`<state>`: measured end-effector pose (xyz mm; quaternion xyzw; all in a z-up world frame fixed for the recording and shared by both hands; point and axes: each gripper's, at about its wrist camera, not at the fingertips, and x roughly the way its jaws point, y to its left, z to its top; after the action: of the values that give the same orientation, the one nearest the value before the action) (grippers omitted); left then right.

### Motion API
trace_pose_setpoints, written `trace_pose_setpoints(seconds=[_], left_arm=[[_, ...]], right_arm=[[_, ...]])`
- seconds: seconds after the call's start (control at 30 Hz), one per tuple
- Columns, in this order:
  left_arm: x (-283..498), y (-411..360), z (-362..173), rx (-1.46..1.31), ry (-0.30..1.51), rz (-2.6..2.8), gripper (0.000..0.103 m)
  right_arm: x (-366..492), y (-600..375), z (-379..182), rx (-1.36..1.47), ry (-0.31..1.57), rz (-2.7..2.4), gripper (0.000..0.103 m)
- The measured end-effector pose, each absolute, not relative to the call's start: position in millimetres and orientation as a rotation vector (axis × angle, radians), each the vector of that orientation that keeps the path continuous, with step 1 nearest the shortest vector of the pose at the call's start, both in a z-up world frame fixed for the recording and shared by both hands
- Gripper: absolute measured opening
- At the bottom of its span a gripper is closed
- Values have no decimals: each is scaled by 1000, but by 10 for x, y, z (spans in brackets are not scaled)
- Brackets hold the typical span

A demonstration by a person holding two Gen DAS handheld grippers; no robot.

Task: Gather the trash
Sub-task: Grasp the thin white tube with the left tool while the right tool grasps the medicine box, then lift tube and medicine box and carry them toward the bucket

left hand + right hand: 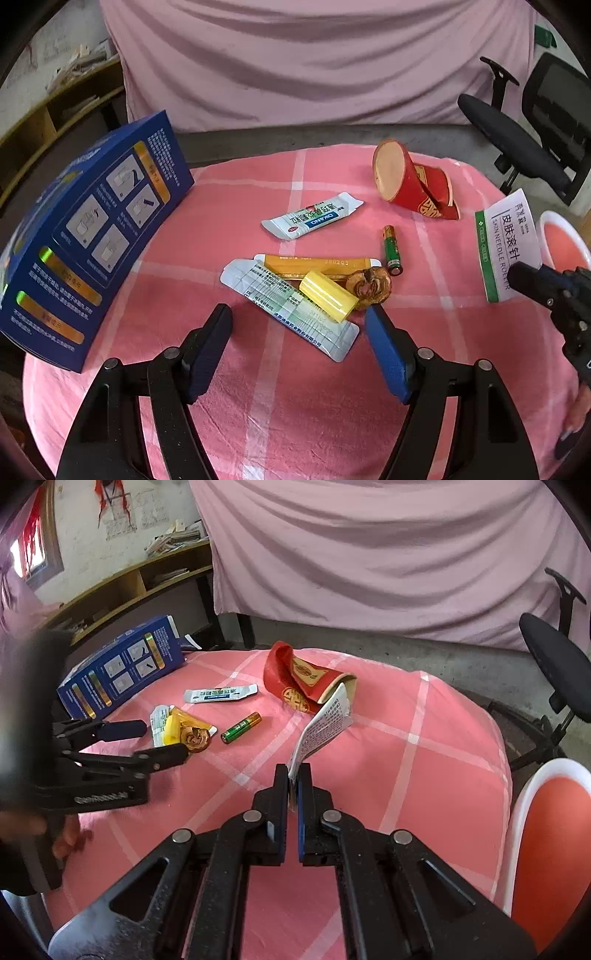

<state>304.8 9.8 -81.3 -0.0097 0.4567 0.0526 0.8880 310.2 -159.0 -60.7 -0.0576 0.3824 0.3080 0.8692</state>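
Note:
My left gripper (299,314) is open above the pink checked cloth, its fingers either side of a yellow cylinder (328,295) lying on a white sachet (291,306), next to a brown fruit peel (371,286) and an orange sachet (317,264). A green battery (391,250), a white-blue sachet (312,216) and a crushed red paper cup (413,182) lie beyond. My right gripper (293,771) is shut on a flattened white box with green edge (323,731), held over the cloth; that box also shows in the left wrist view (508,243).
A blue carton (85,236) stands at the table's left edge. A white bin with a red inside (550,834) stands at the right, beside the table. A black office chair (554,672) is behind it. A pink sheet hangs at the back.

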Motion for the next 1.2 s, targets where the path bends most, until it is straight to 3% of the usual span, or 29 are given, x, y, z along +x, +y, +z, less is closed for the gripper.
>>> trace_pose_setpoints(seconds=[0.07, 0.17, 0.33, 0.47, 0.53, 0.77, 0.83, 0.93, 1.2], left_arm=[[3022, 132, -807, -22, 945, 116, 49], [2995, 201, -813, -33, 941, 116, 37], [2875, 309, -774, -62, 937, 114, 21], [2791, 346, -729, -81, 936, 102, 17], [2773, 349, -708, -81, 932, 112, 6], [2724, 409, -681, -143, 918, 79, 2], [2712, 438, -671, -154, 915, 75, 1], [2700, 458, -654, -163, 909, 70, 0], [2645, 455, -623, -169, 901, 71, 0]], right_arm=[[3100, -1587, -610, -121, 800, 648, 23], [3092, -1540, -618, -131, 800, 656, 23], [3091, -1561, -630, -133, 809, 664, 23], [3085, -1575, -636, -130, 812, 663, 23], [3098, -1569, -650, -135, 822, 656, 26], [3176, -1508, -742, -145, 876, 646, 36], [3189, -1511, -744, -135, 880, 649, 49], [3227, -1526, -751, -110, 887, 653, 61], [3445, -1348, -864, -105, 970, 635, 69]])
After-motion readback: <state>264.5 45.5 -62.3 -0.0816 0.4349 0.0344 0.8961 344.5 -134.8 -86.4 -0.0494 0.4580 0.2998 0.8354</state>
